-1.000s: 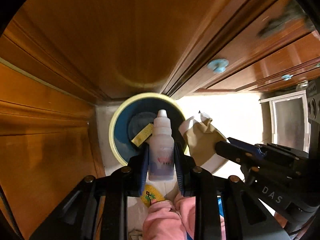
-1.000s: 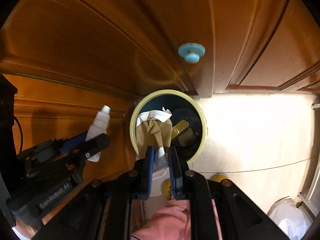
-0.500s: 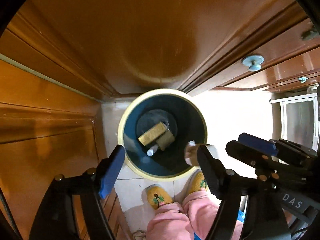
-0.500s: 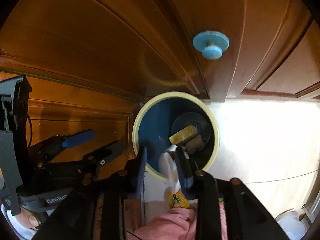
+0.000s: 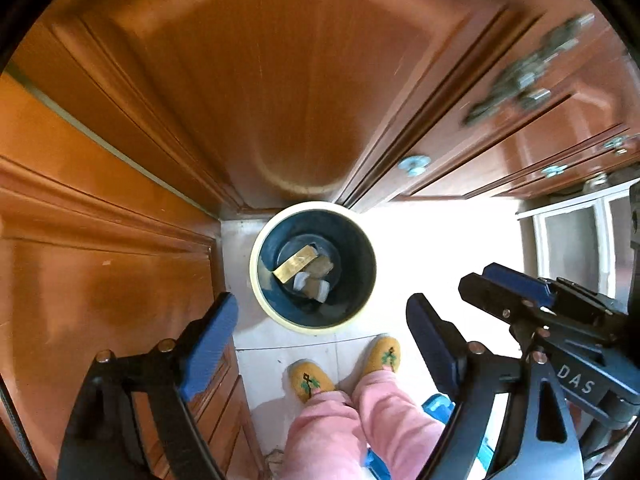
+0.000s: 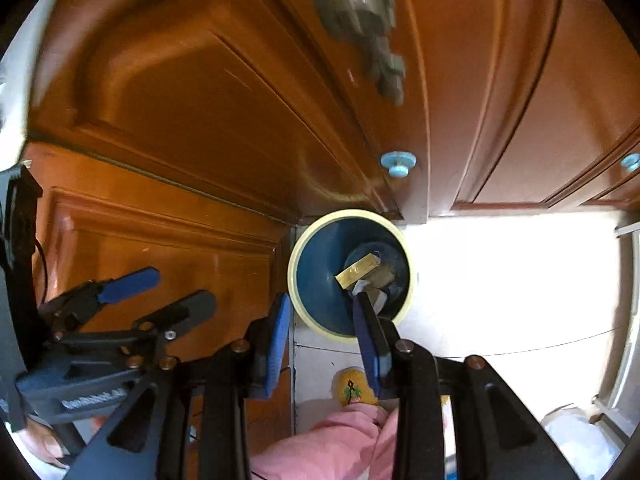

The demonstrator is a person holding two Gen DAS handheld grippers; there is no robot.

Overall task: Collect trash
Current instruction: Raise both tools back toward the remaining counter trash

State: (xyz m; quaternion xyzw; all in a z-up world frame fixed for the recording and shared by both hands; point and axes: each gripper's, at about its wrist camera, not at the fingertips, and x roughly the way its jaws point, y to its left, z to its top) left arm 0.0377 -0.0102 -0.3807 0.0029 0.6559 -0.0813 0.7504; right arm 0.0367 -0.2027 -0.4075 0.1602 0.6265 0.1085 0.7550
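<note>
A dark blue bin with a cream rim (image 5: 256, 280) (image 6: 292, 276) stands on the pale floor in the corner of the wooden cabinets. At its bottom lie a gold box (image 5: 294, 266) (image 6: 358, 268), crumpled brown paper (image 5: 322, 266) (image 6: 384, 272) and small white pieces (image 5: 300, 280). My left gripper (image 5: 322, 300) (image 6: 182, 286) hangs high above the bin, pointing straight down, its jaws opening wide with nothing between them. My right gripper (image 6: 320, 300) (image 5: 478, 276) is beside it, also above the bin, open a little and holding nothing.
Brown wooden cabinet doors with pale blue knobs (image 5: 414, 164) (image 6: 398, 162) close in the bin at the back and left. A person's feet in yellow slippers (image 5: 310, 380) stand just before the bin. A white bag (image 6: 572, 436) lies at the right.
The left gripper let go of the white dropper bottle and the right let go of the brown paper; both fell into the bin. Both grippers rose, so the bin looks smaller.
</note>
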